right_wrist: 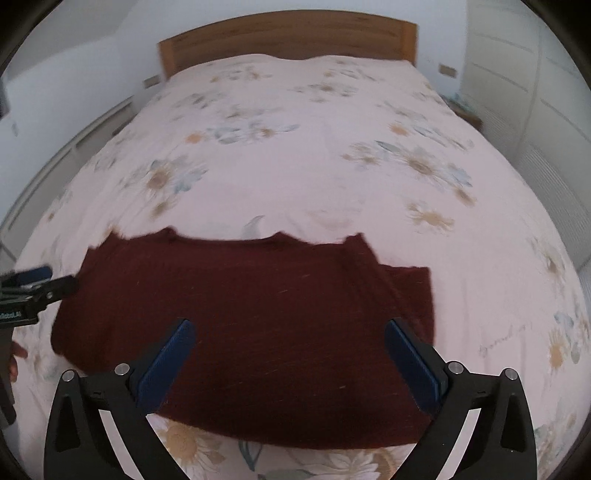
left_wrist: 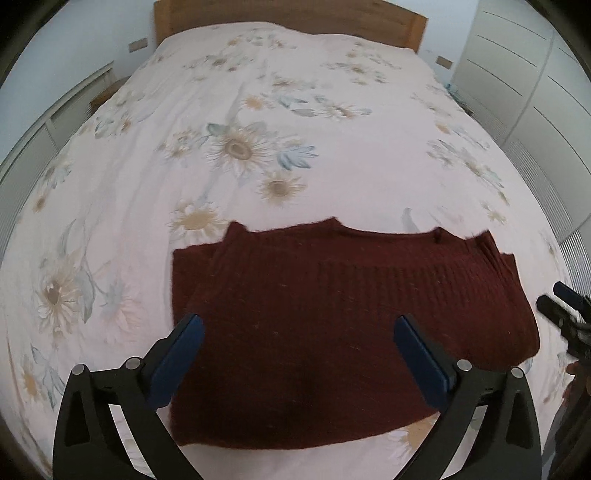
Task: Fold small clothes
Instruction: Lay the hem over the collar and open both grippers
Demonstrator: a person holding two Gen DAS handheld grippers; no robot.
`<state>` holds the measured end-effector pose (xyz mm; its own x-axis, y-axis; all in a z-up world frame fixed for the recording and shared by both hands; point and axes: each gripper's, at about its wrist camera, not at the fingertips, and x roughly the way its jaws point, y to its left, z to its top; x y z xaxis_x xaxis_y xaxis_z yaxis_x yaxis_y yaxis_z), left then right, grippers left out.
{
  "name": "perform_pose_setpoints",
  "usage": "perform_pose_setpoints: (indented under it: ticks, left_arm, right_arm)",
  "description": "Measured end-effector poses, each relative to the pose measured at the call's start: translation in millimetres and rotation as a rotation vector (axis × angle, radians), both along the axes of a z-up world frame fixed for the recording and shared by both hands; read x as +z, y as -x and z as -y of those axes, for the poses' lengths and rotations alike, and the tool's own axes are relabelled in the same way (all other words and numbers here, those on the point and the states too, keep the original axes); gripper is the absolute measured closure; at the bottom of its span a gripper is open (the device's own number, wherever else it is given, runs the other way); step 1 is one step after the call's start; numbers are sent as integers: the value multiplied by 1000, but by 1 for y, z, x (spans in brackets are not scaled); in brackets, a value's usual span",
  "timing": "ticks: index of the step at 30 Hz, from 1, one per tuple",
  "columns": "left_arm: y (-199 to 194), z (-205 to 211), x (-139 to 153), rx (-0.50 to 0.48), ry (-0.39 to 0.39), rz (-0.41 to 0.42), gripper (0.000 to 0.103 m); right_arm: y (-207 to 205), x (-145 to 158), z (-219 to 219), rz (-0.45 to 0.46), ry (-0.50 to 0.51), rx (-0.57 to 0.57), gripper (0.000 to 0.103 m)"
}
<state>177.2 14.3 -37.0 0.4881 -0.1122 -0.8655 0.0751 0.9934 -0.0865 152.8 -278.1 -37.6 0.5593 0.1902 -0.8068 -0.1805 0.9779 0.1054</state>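
Sweater, dark red knit, lies folded flat on the bed near its foot end, with a narrower layer showing past one side edge in each view. Its far edge is wavy and blurred; the knit ribbing reads only on the right part in the left wrist view. Its near edge is partly hidden behind the gripper frames in both views.

Left gripper: jaws spread wide, nothing between the blue pads, which hang over the sweater's near part. Whether the tips touch the cloth cannot be told. Right gripper: jaws likewise released and wide, empty, over the same garment. Contact again cannot be told.

Each gripper shows in the other's view only as a dark blurred piece at the frame edge, cut off by the fisheye rim. A bit of a hand shows beside the left one; little more than fingertips can be made out.

Headboard, wooden, stands at the far end. White cupboards stand on the right, softened by blur. The right wrist view is smeared throughout; the cover's flower print is indistinct there.
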Motion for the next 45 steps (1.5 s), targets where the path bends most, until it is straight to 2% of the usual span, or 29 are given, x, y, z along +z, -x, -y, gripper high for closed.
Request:
perform_pose_setpoints:
  ticks: [3,9,13,15,18,23,27,37,41,45]
  left_arm:
    - [7,14,-10,-26,-22,17,1]
    - [23,34,-41,-76,-75,45,1]
    - [29,39,-77,-96,-114,-6,1]
    - [30,36,-92,-86,-128,-42,1]
    - [32,25,-104,-62,-125,-34,1]
    - [30,-1,-101,-16,-128,-28,1]
    - [29,-19,-102,-16,-103,-32,1]
    - [35,-17,-109,-16,-78,-35,1]
    - [32,-23,-110,-25,-38,-47,1]
    - [30,-23,-105,-48,-31,-73,1]
  right_arm:
    - [9,-12,-20,9,43,30,0]
    - [23,-58,-44,-58,61,44,0]
    - [28,-88,-46,-99,112,45,0]
    - [28,-97,-38,-98,104,26,0]
    - [27,-99,-19,-95,83,-9,0]
    - [27,-97,17,-91,82,-67,0]
    - [29,-99,37,-99,64,-91,0]
    - [33,-113,35,-97,50,-103,0]
    - [35,-103,32,-102,49,-114,0]
    - [44,-89,26,-116,50,-93,0]
